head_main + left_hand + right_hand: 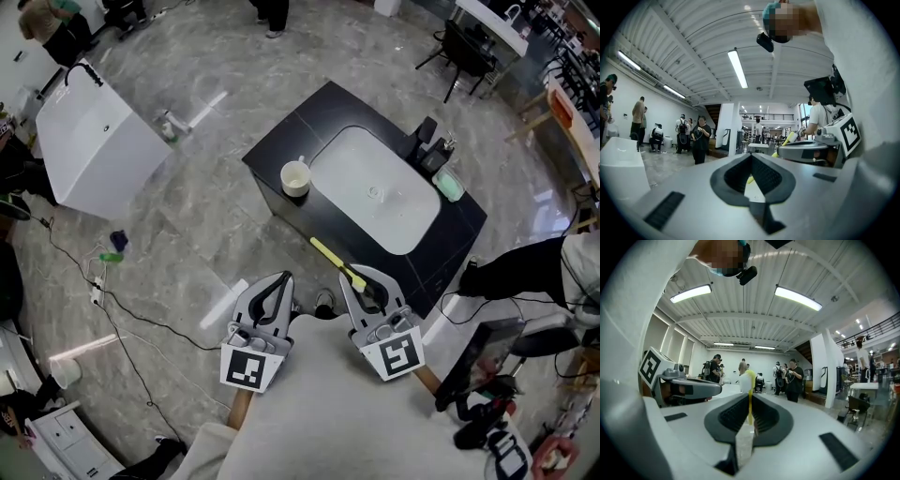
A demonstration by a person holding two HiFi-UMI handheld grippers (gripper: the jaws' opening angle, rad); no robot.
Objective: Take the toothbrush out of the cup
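Observation:
A white cup (pixel 296 178) stands on the black counter (pixel 281 148), left of the white sink (pixel 403 230). The yellow toothbrush (pixel 333 258) is out of the cup and off the counter's near edge, its far end pointing toward the cup. My right gripper (pixel 359 281) is shut on its handle. In the right gripper view the toothbrush (pixel 750 401) runs up between the pads to a pale head. My left gripper (pixel 283 278) hangs beside the right one with its jaws closed together and nothing in them. From the left gripper view, the right gripper (pixel 808 149) and the toothbrush (pixel 790 138) show at the right.
A green soap dish (pixel 448 184) and black dispensers (pixel 431 145) sit at the counter's far right. A white tub-like unit (pixel 94 141) stands on the floor at left, with cables (pixel 103 291) trailing near it. Several people stand in the hall behind.

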